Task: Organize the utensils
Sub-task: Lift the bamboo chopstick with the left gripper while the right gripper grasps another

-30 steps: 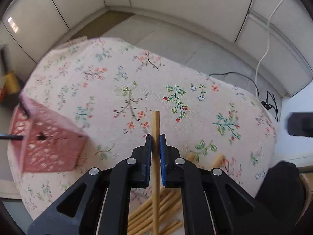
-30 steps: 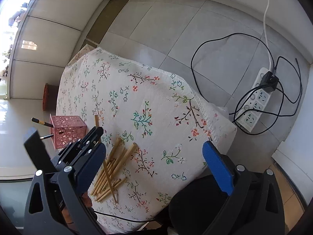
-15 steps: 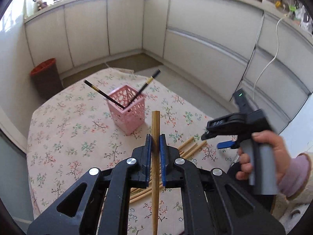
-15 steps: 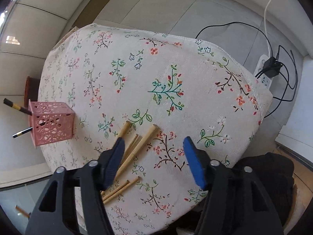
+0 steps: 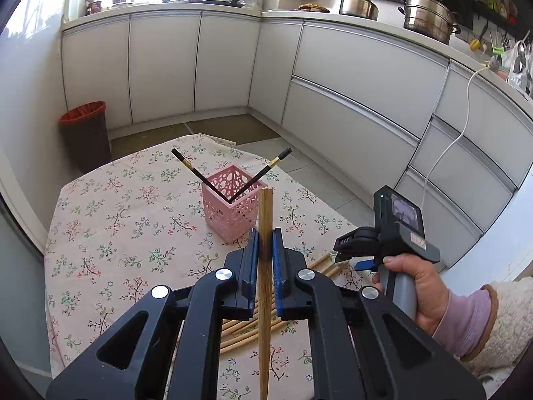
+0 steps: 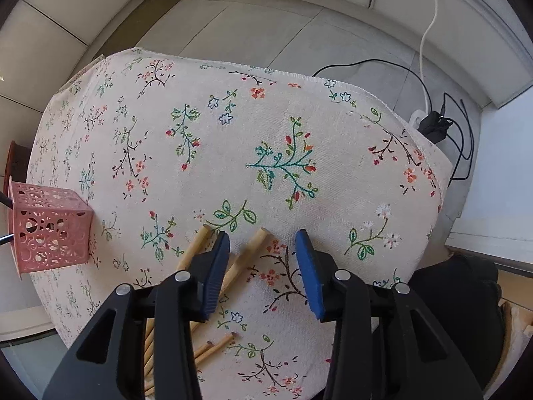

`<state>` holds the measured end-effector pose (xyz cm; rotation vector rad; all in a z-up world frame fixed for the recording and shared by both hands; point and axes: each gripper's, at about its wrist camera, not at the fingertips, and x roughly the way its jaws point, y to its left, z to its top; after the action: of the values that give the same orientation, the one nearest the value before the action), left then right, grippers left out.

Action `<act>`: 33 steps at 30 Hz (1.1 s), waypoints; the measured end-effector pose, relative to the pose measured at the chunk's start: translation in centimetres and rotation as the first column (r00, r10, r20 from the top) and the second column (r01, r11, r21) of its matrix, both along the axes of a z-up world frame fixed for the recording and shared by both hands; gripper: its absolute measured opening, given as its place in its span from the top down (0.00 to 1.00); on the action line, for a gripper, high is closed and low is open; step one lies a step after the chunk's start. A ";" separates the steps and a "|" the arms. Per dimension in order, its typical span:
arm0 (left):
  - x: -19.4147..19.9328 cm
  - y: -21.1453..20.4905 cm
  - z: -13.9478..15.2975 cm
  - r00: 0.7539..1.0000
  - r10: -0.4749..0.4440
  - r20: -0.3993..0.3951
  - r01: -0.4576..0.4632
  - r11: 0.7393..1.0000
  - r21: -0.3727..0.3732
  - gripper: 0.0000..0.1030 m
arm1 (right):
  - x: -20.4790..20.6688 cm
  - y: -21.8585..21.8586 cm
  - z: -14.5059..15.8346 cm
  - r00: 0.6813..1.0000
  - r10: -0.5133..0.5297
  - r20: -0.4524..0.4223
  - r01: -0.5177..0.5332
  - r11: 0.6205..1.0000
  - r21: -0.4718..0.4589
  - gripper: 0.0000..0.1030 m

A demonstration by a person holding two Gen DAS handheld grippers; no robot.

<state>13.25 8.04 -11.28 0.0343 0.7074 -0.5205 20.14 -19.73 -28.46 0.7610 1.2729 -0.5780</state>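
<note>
My left gripper [image 5: 265, 240] is shut on a bamboo chopstick [image 5: 265, 266] and holds it upright above the floral table, short of the pink lattice holder [image 5: 233, 208]. Two black chopsticks [image 5: 200, 176] lean in that holder. My right gripper [image 6: 263, 250] is open just above several bamboo chopsticks [image 6: 248, 253] lying on the cloth; it also shows in the left wrist view [image 5: 349, 253], held by a hand. The pink holder [image 6: 50, 233] stands at the left in the right wrist view.
The table wears a floral cloth [image 6: 266, 133] with its far edge near a power strip and cables [image 6: 433, 123] on the floor. A red-rimmed bin [image 5: 88, 130] stands by the white cabinets [image 5: 349, 100]. Pots sit on the counter [image 5: 426, 16].
My left gripper has tilted up from looking down at the cloth to facing the pink holder, still holding the chopstick. My right gripper has come down close over the loose chopsticks, jaws narrower.
</note>
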 end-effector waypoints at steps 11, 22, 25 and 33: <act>0.4 1.9 0.2 0.997 0.075 -0.013 -0.075 0.996 -0.041 0.92 | -0.4 -1.4 -0.2 0.984 -0.089 0.155 0.069 0.989 0.128 0.90; 3.0 1.2 -3.9 0.966 0.062 -0.250 -0.068 0.998 -0.015 0.92 | -2.9 -0.9 5.0 0.947 0.061 0.314 -0.104 0.987 0.124 0.90; 5.5 1.2 -10.1 0.847 0.154 -0.509 -0.150 0.987 0.049 0.91 | -3.4 -0.8 5.6 0.939 0.088 0.333 -0.136 0.983 0.123 0.90; 4.9 0.7 -14.5 0.779 0.231 -0.583 -0.182 0.973 0.142 0.66 | -3.5 -2.2 2.4 0.952 0.069 0.298 -0.126 0.976 0.179 0.89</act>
<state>18.19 8.78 -25.75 -0.1423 1.3398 -0.2819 16.67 -21.95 -26.06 0.9053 1.0958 -0.2490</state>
